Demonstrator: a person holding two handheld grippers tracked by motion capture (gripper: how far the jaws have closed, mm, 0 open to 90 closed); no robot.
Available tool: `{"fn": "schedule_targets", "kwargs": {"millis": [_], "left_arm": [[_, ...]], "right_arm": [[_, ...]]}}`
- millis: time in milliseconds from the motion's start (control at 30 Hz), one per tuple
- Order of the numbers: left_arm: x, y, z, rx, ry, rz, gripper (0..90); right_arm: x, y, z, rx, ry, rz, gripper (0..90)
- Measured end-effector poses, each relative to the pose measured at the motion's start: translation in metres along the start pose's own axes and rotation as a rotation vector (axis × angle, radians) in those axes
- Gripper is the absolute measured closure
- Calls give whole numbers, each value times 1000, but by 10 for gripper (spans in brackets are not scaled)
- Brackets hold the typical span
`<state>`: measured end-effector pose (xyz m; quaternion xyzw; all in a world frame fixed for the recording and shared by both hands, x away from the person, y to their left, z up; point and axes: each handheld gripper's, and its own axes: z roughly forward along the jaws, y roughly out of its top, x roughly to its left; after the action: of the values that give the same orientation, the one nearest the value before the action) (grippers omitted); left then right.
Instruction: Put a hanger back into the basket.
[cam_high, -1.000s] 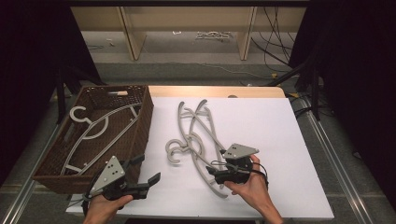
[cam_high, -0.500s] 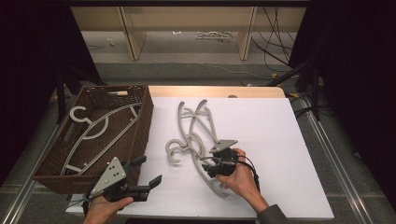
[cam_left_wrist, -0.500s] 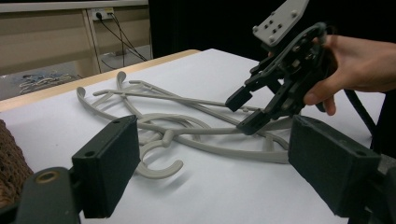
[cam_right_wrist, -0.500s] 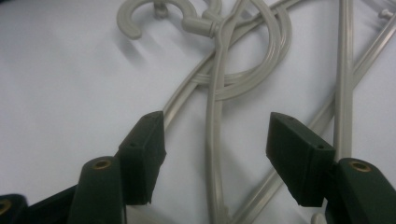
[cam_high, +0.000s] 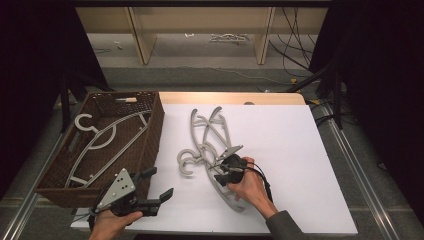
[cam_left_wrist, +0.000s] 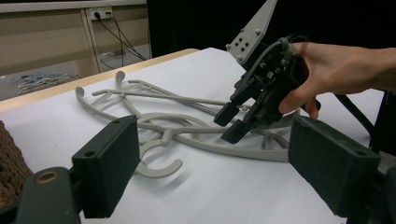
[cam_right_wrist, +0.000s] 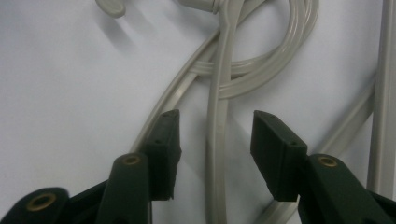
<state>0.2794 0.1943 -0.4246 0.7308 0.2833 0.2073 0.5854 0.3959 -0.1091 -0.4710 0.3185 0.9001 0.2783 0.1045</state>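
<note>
White table top (cam_high: 300, 150) in a dark room, a brown wicker basket (cam_high: 150, 131) at its left edge with one grey hanger (cam_high: 102, 142) already inside. A tangle of grey hangers (cam_high: 210, 137) lies near the middle of the surface. The right gripper (cam_high: 219, 172) straddles one hanger arm (cam_right_wrist: 215, 140), jaws just closing, pads apparently not yet touching it. The left gripper (cam_high: 159, 185) waits wide apart and empty at the front edge, beside the basket. Step in hand: grasping a hanger; next, the jaws must clamp it, then lift it free of the tangle towards the basket
</note>
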Motion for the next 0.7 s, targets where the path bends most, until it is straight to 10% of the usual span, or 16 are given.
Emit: {"fn": "schedule_targets", "kwargs": {"millis": [700], "left_arm": [[-1, 0, 0, 5, -5, -8, 170]], "right_arm": [[0, 15, 11, 74, 3, 0, 794]]}}
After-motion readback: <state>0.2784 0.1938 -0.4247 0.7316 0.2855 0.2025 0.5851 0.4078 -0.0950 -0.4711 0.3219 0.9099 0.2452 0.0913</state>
